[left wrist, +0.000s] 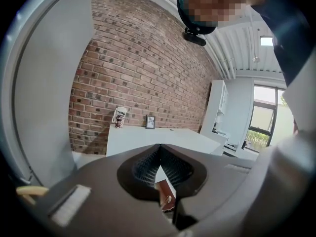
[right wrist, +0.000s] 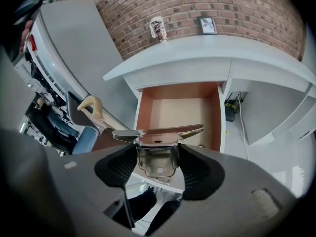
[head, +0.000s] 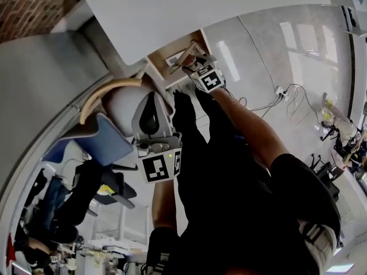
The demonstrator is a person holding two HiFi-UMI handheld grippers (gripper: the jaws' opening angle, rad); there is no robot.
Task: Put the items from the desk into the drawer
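Head view: R gripper (head: 194,66) at open drawer (head: 166,67) under white desk (head: 200,16); L gripper (head: 151,99) nearer, off to side.
L gripper view: jaws pinched together, nothing btwn.
R gripper view: clamped on metal clip (right wrist: 157,157), shiny silver-brass, wings spread, toothed edge, above drawer's bare brown floor.

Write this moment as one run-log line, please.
right claw: shut on metal clip | aimed at: open drawer | left claw: shut, empty | mug, picture frame: on desk
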